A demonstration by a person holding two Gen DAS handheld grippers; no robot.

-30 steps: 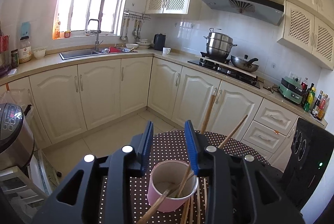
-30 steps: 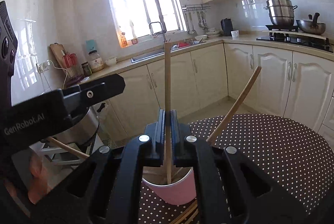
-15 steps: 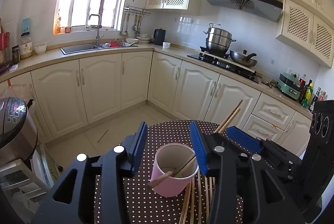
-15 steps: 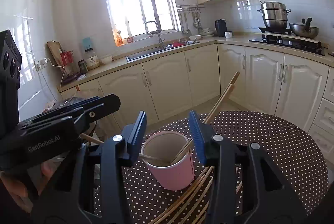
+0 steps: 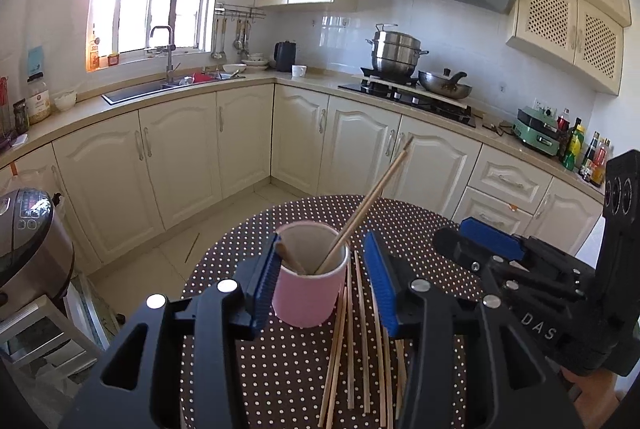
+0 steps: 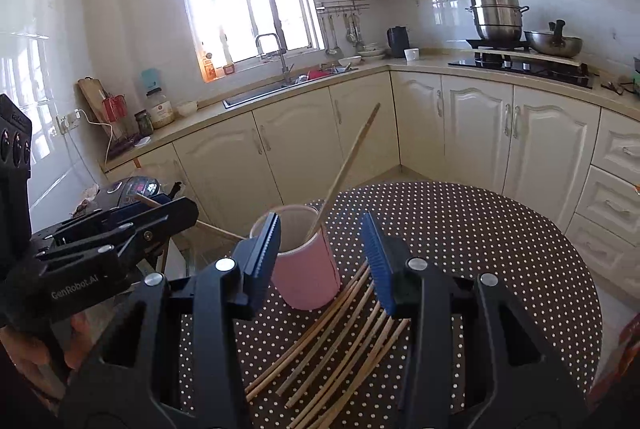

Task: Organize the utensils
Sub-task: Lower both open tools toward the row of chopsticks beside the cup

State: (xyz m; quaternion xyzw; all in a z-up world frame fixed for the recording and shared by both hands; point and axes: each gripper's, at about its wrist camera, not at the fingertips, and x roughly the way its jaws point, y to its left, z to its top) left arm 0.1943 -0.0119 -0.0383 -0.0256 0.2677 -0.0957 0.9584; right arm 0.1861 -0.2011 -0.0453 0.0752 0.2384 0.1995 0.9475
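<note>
A pink cup [image 5: 308,297] [image 6: 308,281] stands on the round dotted table [image 5: 400,217] [image 6: 480,229]. One chopstick [image 5: 372,197] [image 6: 348,165] leans in it toward the upper right, and a second chopstick [image 5: 290,259] [image 6: 216,229] leans out toward the left. Several loose chopsticks [image 5: 360,341] [image 6: 340,341] lie in front of the cup. My left gripper [image 5: 320,243] [image 6: 176,209] is open, its pads flanking the cup without pressing it. My right gripper [image 6: 320,229] [image 5: 460,241] is open too, with nothing held.
A rice cooker [image 5: 28,229] sits on a low shelf left of the table. Cream cabinets [image 5: 180,157] and a tiled floor [image 5: 248,213] lie beyond the table's far edge. A person's hand [image 6: 24,349] holds the left gripper.
The right gripper opened and let go of the upright chopstick, which now leans in the cup. The left jaws widened. Both grippers drew back from the cup.
</note>
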